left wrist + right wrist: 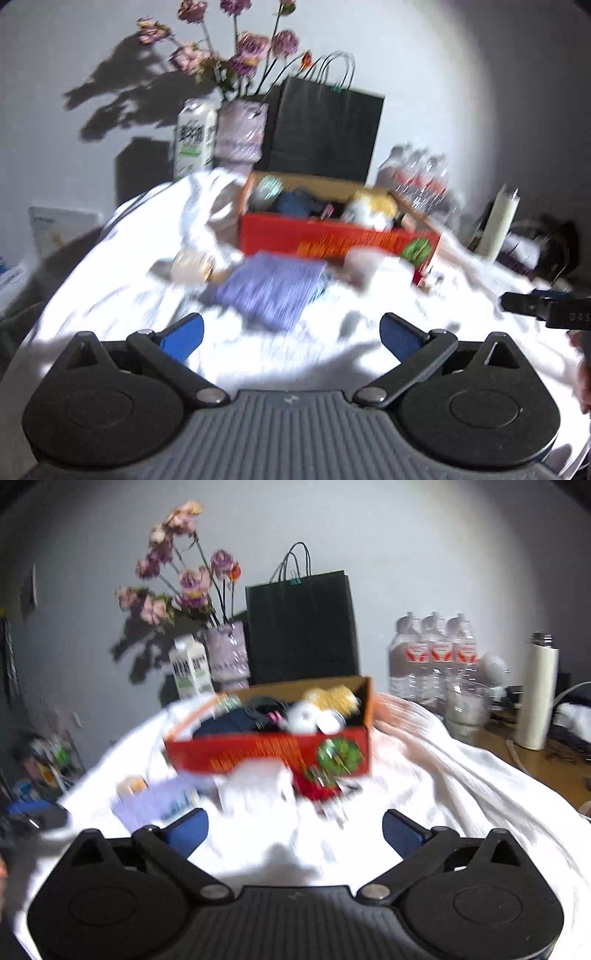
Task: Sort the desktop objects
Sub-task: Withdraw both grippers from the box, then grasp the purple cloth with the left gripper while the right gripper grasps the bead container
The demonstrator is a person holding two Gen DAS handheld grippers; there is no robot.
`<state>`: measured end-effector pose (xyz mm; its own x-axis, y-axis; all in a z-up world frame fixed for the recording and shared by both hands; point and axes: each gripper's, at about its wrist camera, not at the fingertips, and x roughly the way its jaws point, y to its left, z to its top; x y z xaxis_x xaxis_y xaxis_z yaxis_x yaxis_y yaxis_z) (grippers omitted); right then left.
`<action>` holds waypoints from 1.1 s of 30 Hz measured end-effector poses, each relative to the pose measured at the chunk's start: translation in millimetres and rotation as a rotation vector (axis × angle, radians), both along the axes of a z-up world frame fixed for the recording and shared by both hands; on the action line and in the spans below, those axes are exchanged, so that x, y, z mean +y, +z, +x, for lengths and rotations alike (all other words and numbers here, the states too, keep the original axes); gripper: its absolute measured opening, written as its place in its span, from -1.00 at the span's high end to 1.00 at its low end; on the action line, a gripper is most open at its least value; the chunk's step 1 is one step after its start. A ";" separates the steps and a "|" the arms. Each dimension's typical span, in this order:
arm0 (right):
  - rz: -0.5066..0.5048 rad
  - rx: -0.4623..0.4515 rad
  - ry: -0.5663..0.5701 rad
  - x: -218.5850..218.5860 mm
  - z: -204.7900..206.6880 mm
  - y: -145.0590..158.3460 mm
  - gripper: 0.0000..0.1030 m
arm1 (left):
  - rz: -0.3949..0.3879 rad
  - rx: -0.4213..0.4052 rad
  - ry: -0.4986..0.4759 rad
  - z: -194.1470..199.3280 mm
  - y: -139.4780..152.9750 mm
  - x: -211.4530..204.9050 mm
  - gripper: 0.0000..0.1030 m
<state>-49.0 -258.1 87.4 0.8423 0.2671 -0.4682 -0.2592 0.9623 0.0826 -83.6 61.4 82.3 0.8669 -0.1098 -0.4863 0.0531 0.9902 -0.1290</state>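
A red cardboard box [325,238] [236,753] stands open on a white cloth, filled with several mixed items. In front of it lie a purple flat pack [271,290] [155,805], a white blurred object [365,264] [255,786] and a small pale jar [190,266] [131,786]. A red packet [317,788] lies by the box's front corner. My left gripper [291,336] is open over the cloth, short of the purple pack, with nothing between its blue pads. My right gripper [295,830] is open too, holding nothing, near the white object.
Behind the box stand a black paper bag [301,627], a vase of purple flowers [227,653] and a milk carton [190,668]. Water bottles [432,653] and a white flask [537,694] stand on the right. A black tool part [546,308] shows at the right edge.
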 end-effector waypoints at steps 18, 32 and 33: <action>-0.105 -0.074 0.012 15.5 -75.3 -23.4 -0.96 | 0.067 0.038 -0.004 -35.7 -37.5 -31.4 -1.00; -0.038 -0.043 0.085 51.5 13.2 -22.6 -0.86 | 0.117 -0.030 -0.032 60.1 -21.1 -19.1 -1.00; -0.037 -0.049 0.090 56.4 25.5 -21.2 -0.86 | 0.125 -0.043 -0.049 71.6 -21.4 -18.1 -1.00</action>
<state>-23.5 -201.7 66.2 0.8381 0.3257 -0.4376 -0.3472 0.9372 0.0326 -12.0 43.3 60.9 0.8826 -0.0930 -0.4609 0.1041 0.9946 -0.0012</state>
